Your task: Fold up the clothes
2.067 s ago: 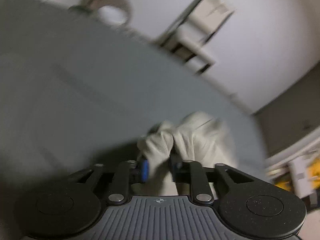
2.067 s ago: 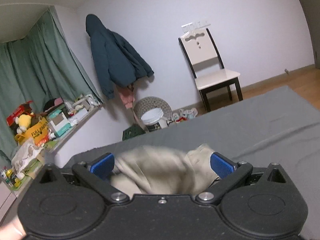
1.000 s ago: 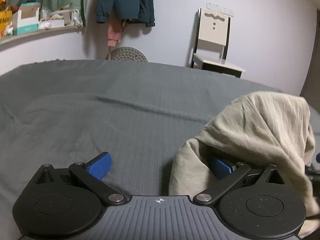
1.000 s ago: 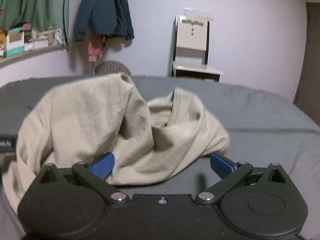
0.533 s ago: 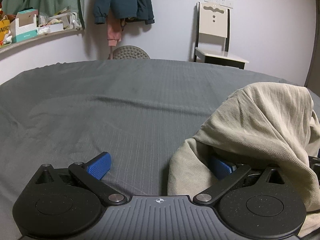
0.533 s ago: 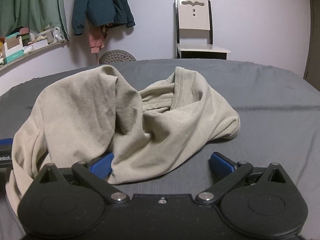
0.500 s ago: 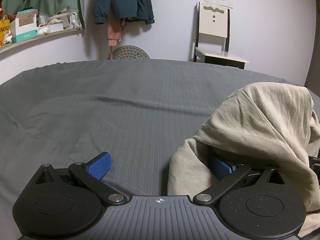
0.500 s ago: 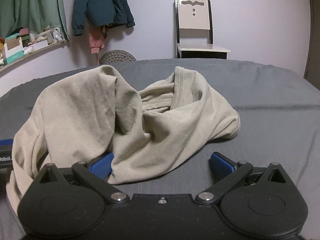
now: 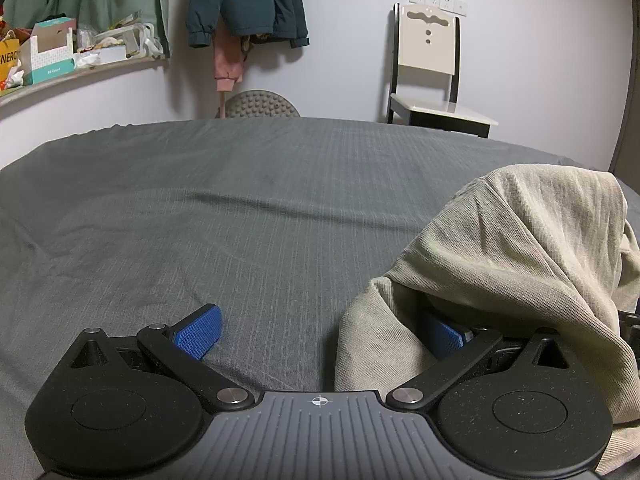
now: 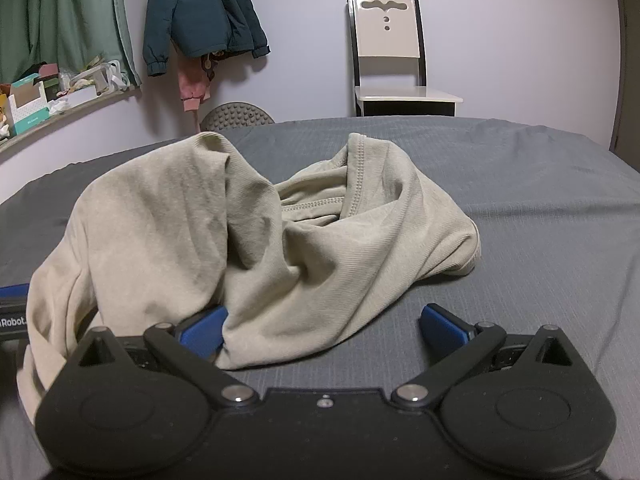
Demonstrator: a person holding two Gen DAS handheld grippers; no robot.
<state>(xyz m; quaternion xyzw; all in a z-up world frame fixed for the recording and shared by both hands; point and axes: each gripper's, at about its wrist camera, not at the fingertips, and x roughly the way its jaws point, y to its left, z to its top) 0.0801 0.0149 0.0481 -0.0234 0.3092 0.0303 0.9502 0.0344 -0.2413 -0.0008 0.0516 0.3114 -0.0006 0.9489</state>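
A crumpled beige ribbed shirt lies heaped on the grey bed sheet. In the left wrist view the same shirt rises at the right and drapes over the right finger. My left gripper stands open, low over the sheet, with bare sheet between its blue pads. My right gripper is open too, and a fold of the shirt lies between its pads and over the left one. The neckline faces up at the heap's top.
The grey sheet stretches far to the left. Past the bed's far edge stand a white chair, a round studded cushion and a hung teal jacket. A cluttered shelf runs along the left wall.
Two seconds ago the left gripper was shut on the shirt and swinging; it has opened and both grippers have settled low over the sheet. Over the last half second nothing moves.
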